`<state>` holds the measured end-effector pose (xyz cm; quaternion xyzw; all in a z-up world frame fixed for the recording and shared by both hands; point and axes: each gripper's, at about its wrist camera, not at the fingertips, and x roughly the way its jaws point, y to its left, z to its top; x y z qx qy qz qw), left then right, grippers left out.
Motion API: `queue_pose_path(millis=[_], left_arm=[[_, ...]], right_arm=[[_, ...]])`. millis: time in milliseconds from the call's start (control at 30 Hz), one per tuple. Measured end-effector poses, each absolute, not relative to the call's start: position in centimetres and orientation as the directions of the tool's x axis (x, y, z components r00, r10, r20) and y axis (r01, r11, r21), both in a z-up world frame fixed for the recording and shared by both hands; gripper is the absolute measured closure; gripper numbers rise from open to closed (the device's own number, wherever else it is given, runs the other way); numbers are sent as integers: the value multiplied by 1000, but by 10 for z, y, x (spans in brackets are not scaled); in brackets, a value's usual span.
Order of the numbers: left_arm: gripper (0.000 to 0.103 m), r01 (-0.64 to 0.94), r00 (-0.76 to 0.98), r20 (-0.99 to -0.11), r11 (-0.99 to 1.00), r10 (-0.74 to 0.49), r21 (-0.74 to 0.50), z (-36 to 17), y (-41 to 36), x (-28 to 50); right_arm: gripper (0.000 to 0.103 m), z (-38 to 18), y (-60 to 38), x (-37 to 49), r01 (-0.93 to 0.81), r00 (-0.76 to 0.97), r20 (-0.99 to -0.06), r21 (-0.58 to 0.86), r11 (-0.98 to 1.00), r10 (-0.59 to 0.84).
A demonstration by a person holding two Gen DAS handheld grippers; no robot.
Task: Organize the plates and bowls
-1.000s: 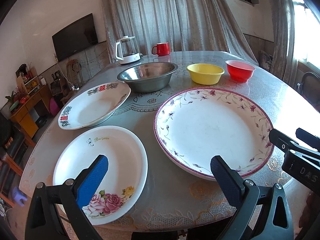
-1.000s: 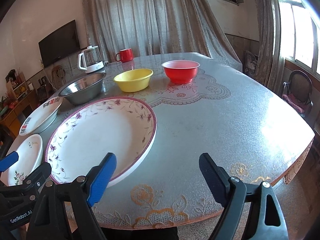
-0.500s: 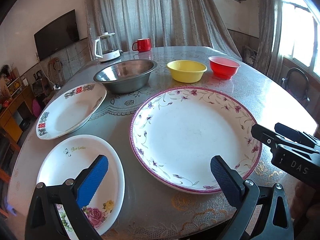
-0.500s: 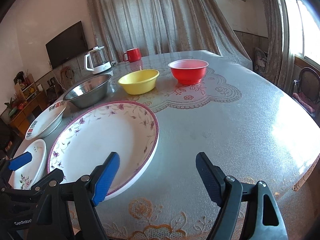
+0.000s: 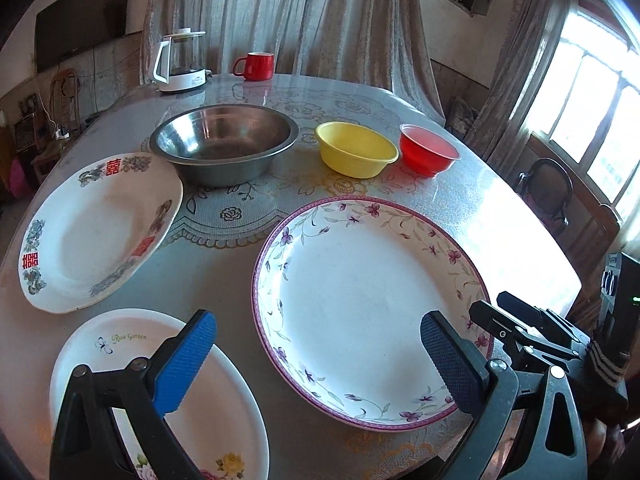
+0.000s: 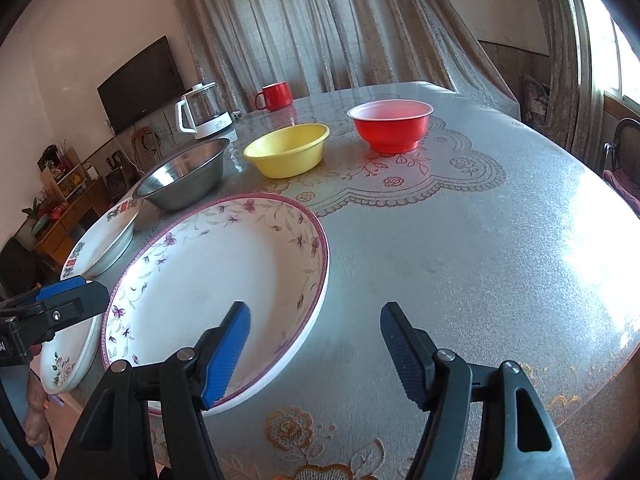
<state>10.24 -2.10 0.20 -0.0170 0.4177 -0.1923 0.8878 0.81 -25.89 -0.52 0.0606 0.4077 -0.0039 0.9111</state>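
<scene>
A large floral plate (image 5: 368, 304) (image 6: 216, 280) lies at the table's near side. Left of it are a white "Rose Garden" plate (image 5: 160, 392) (image 6: 68, 356) and a plate with red characters (image 5: 96, 232) (image 6: 104, 240). Behind them stand a steel bowl (image 5: 224, 144) (image 6: 184, 176), a yellow bowl (image 5: 356, 148) (image 6: 288, 150) and a red bowl (image 5: 428, 150) (image 6: 390, 124). My left gripper (image 5: 316, 360) hovers open over the two near plates, holding nothing. My right gripper (image 6: 316, 348) is closing above the large plate's right rim, with its pads touching nothing.
A glass kettle (image 5: 180, 64) and a red mug (image 5: 256, 66) stand at the table's far side. A dark chair (image 5: 548, 192) is beyond the right edge. Bare tablecloth (image 6: 480, 240) stretches right of the large plate. The near table edge runs under both grippers.
The left gripper has swung to the right, so the plates sit further left in its view. The right gripper's jaws have narrowed and it has edged toward the large plate's rim.
</scene>
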Motion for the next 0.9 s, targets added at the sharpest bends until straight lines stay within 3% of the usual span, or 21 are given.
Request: queue_pose_path(millis=[133, 200, 267, 500, 633, 733, 900], left_arm=[[25, 309, 583, -750, 939, -312, -150, 3, -15, 119], [31, 312, 566, -766, 939, -304, -142, 0, -14, 128], [53, 322, 542, -784, 937, -303, -139, -4, -15, 135], [65, 319, 464, -840, 937, -283, -140, -26, -16, 154], [84, 323, 431, -858, 936, -280, -144, -34, -17, 157], [84, 330, 451, -855, 938, -258, -108, -35, -21, 154], [85, 313, 452, -852, 941, -264, -125, -35, -18, 155]], right_arm=[[43, -7, -262, 10, 53, 657, -751, 126, 991, 60], [47, -8, -263, 12, 51, 653, -755, 135, 990, 69], [57, -9, -262, 12, 43, 649, -757, 138, 990, 77], [57, -14, -258, 15, 15, 624, -773, 157, 987, 113], [57, -15, -256, 16, 1, 618, -775, 166, 986, 130], [62, -16, -249, 18, -36, 610, -775, 181, 983, 165], [63, -17, -239, 20, -42, 619, -778, 101, 994, 105]])
